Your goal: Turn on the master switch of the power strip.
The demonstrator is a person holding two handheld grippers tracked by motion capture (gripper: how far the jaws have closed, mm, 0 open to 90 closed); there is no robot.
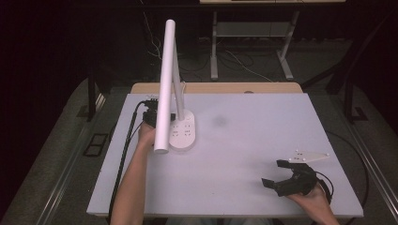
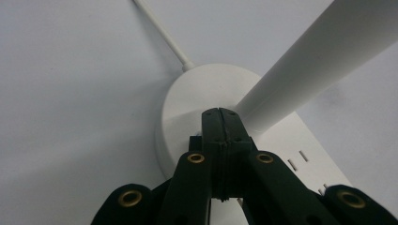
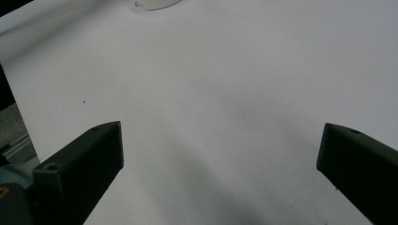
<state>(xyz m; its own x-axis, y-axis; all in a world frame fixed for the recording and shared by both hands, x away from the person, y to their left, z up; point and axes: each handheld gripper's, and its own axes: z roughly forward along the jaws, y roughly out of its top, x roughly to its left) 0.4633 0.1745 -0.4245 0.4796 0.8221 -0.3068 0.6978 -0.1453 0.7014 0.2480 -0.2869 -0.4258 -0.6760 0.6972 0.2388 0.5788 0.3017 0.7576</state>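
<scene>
A white desk lamp stands on the left half of the table. Its long tube head (image 1: 164, 84) leans toward me over an oval base (image 1: 184, 133) that has socket slots. My left gripper (image 1: 150, 117) sits just left of the base, partly hidden behind the tube. In the left gripper view its jaws are pressed together with nothing between them, and the left gripper (image 2: 220, 115) has its tips on top of the base (image 2: 183, 112), at the foot of the lamp arm (image 2: 319, 61). My right gripper (image 1: 274, 173) rests open near the front right, and in its own view the right gripper (image 3: 220, 140) has bare table between the jaws.
The pale table top (image 1: 253, 140) lies on a wooden desk. A thin white cord (image 2: 159, 28) runs from the base across the table. Black cables trail off the left edge (image 1: 126, 145). Desk legs and wires stand on the dark floor behind (image 1: 248, 51).
</scene>
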